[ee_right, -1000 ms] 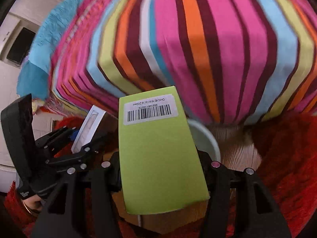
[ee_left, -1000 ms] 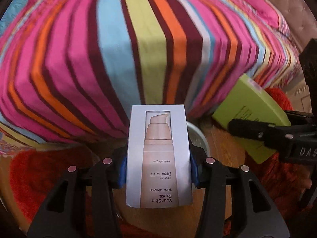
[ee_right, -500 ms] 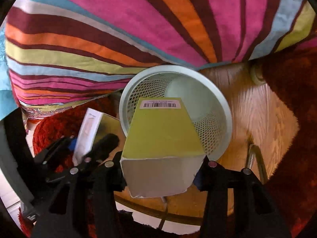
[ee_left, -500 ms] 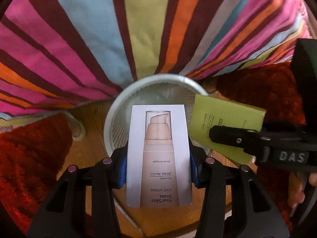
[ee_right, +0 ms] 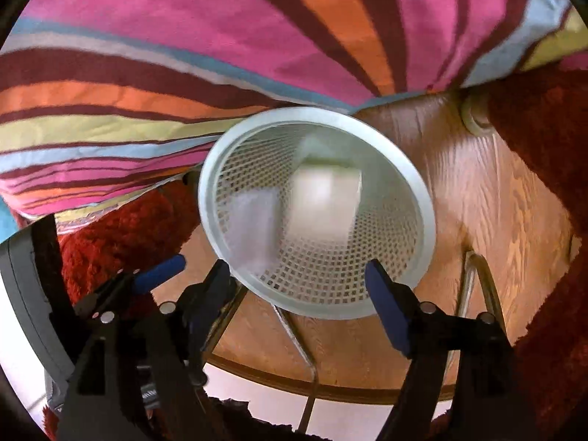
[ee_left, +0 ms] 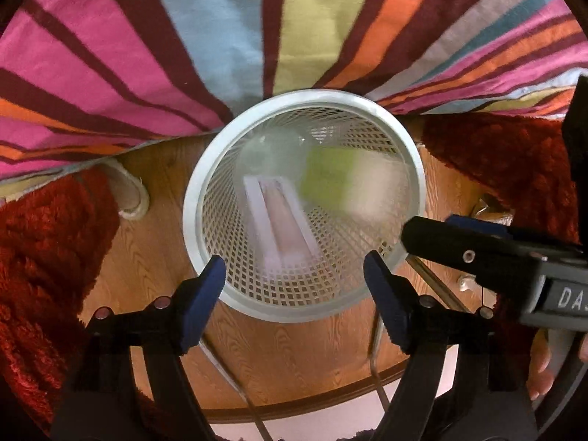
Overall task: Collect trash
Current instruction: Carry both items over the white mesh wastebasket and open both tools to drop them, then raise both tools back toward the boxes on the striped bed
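Observation:
A white mesh wastebasket [ee_left: 205,169] stands on the wooden floor below both grippers; it also shows in the right wrist view [ee_right: 422,198]. Inside it, blurred by motion, are the white cosmetics box [ee_left: 279,217] and the green box [ee_left: 341,180]; in the right wrist view the white box [ee_right: 253,224] lies left of the green box [ee_right: 323,205]. My left gripper [ee_left: 294,286] is open and empty above the basket's near rim. My right gripper [ee_right: 297,290] is open and empty too, and it shows at the right of the left wrist view [ee_left: 477,253].
A bed with a striped cover [ee_left: 220,36] rises just behind the basket. Red shaggy rugs [ee_left: 40,257] lie left and right on the wooden floor [ee_left: 294,360]. A round wooden edge with metal legs [ee_right: 312,386] lies under the grippers.
Both grippers opened and let go of their boxes. The white cosmetics box and the green box have dropped into the wastebasket and are still moving.

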### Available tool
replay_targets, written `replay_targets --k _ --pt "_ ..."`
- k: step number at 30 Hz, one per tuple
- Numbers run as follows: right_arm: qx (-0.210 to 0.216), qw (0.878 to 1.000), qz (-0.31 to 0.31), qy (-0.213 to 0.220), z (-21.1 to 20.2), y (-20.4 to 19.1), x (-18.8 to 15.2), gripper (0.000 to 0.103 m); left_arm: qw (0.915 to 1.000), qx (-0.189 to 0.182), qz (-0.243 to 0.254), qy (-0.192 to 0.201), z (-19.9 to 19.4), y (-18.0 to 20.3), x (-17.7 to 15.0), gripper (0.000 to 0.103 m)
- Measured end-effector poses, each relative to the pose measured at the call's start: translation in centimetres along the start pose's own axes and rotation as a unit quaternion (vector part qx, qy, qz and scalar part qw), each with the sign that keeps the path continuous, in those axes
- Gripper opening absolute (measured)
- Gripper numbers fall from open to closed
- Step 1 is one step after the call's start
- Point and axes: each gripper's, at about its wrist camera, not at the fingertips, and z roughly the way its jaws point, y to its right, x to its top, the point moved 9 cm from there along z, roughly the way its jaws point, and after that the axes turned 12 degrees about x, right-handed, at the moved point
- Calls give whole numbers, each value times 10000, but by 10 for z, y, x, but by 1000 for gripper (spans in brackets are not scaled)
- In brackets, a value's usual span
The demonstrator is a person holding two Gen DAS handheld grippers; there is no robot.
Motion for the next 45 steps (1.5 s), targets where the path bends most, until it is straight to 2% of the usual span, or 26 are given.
replay_targets --k 8,21,24,28,32,36,39,42,45 --pt "-31 9998 168 122 -4 4 -1 72 9999 -5 -97 139 -4 -6 2 76" --pt "44 9982 -25 591 -39 -9 -6 72 9957 150 16 919 -49 2 10 76" --pt "169 9968 -157 767 -53 -16 -7 72 9926 200 93 1197 -65 0 9 76" --pt "118 9902 -580 1268 -84 -31 -6 72 9874 127 30 1580 -92 -6 9 76" --pt "116 9769 -945 1912 -122 -48 -1 72 9803 83 -119 1970 -119 -14 12 76" --pt "81 9544 -1372 2651 -167 -71 9 72 9679 8 -250 2502 -157 -20 22 76" --pt "35 9317 -1685 3216 -206 -91 23 72 9563 -82 -250 2914 -188 -19 35 76" --pt "-112 9114 -1954 3621 -233 -108 42 72 9437 -112 -272 3294 -219 -19 54 76" --pt "-147 9011 -2062 3813 -248 -119 58 72 9351 -94 -305 3530 -243 -18 77 76"
